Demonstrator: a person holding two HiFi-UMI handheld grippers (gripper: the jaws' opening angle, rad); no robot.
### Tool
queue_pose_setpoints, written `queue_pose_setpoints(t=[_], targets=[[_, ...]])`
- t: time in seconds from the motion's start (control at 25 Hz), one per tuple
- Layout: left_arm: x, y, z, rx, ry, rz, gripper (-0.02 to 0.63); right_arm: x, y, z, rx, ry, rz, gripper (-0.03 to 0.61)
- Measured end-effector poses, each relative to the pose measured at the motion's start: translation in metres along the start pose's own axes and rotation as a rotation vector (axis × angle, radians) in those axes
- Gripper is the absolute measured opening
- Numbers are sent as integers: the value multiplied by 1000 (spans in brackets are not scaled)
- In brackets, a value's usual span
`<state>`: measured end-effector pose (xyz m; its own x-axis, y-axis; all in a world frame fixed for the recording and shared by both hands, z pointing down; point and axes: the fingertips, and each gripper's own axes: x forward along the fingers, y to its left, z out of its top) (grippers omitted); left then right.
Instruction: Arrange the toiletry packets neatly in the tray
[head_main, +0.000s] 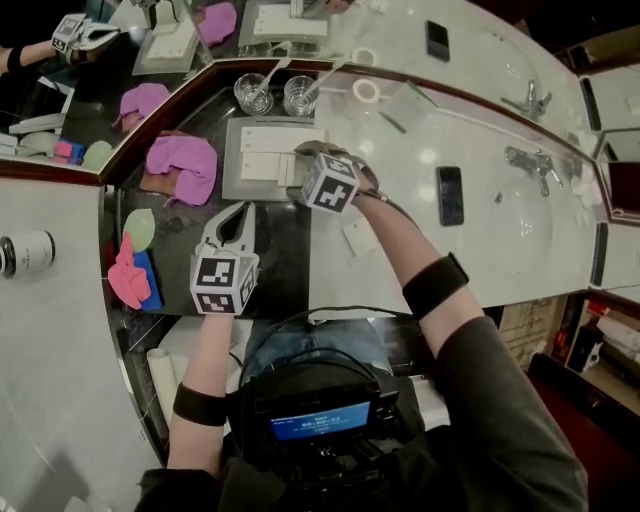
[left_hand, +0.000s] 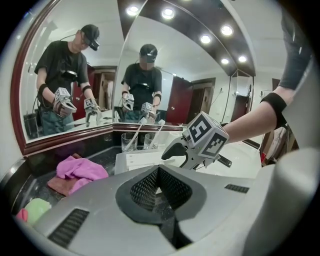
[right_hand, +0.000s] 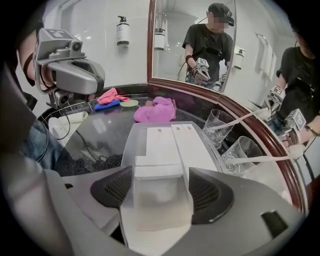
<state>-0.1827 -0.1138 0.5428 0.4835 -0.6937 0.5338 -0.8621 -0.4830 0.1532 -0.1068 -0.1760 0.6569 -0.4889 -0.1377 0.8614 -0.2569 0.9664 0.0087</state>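
Note:
A pale grey tray (head_main: 232, 160) (right_hand: 131, 145) sits on the dark counter and holds white toiletry packets (right_hand: 160, 142) lying flat side by side. My right gripper (head_main: 303, 163) (right_hand: 162, 174) hovers over the tray's near end, pointing steeply down, jaws open wide. A white packet (right_hand: 161, 200) lies between its pads over that near end, and I see no squeeze on it. My left gripper (head_main: 240, 212) (left_hand: 159, 172) is shut on nothing, left of the right one, above the dark counter in front of the tray. Another white packet (head_main: 360, 237) lies alone on the pale counter.
Two glasses (head_main: 253, 92) (head_main: 298, 95) with toothbrushes stand just behind the tray, against the mirror. A pink cloth (head_main: 183, 165) lies left of the tray. Green, pink and blue items (head_main: 135, 265) sit at the counter's left. A phone (head_main: 450, 195) and a faucet (head_main: 530, 165) are to the right.

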Motion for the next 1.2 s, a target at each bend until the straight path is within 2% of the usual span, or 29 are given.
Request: queue_pose_setpoints(t=[0.24,0.32,0.6,1.2], targets=[[4,3,-1,-3,7,2,2,-1,1,7,-4,-18,72,367],[4,3,-1,-3,8,2,2,-3,3,11,-10,-28,91,327],[4,0,-3,-2,16,0,2,-1,5,3,7,-8,88,314],[-2,-2,0,6,4,-2,2,-29,7,8,-23,-30,4,313]])
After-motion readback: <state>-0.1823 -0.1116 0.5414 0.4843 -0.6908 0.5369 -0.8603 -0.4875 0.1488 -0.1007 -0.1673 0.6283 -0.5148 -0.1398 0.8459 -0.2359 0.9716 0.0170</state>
